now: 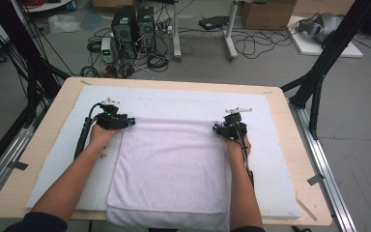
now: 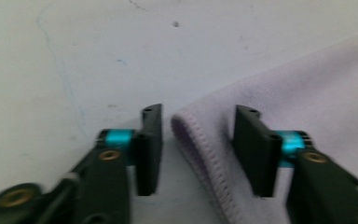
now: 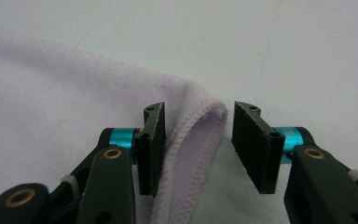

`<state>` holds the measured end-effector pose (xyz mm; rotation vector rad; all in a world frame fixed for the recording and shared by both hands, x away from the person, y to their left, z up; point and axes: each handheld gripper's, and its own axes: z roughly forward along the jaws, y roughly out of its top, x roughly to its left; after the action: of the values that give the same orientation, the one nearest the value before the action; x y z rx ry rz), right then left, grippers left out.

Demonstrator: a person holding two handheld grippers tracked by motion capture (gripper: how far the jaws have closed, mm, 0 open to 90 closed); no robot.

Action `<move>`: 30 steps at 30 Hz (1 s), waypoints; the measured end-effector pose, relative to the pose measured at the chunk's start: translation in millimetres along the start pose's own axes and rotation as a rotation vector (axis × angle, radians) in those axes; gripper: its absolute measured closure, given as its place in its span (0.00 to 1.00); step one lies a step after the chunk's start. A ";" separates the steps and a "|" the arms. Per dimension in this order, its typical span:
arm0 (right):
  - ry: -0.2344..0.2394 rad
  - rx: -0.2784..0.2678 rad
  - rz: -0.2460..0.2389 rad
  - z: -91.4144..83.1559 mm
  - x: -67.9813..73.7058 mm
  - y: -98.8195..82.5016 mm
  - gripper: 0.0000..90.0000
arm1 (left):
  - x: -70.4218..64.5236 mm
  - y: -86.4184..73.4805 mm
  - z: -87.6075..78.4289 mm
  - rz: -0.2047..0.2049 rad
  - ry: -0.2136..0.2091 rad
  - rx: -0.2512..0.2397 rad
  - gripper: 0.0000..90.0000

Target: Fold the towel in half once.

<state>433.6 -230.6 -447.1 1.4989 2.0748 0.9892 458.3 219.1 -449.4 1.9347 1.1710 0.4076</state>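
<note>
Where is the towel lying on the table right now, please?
In the high view the towel lies mid-table on the white mat, its far corners between the jaws of the left gripper and right gripper.

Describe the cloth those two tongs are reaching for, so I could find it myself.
Start at the wooden table and the white mat covering most of it. On the mat's near half lies a pale lilac towel, folded into a thick rectangle that overhangs the table's near edge. It is the only soft, fuzzy thing there, with stitched hems at its far corners.
</note>
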 end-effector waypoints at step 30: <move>-0.093 -0.167 -0.080 23.1 -8.3 43.4 0.95 | 27.6 52.9 16.7 -0.096 -0.022 -0.172 0.95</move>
<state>480.5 -223.4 -431.5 1.3422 1.9216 1.0154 513.8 222.3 -422.0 1.7243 1.1695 0.4206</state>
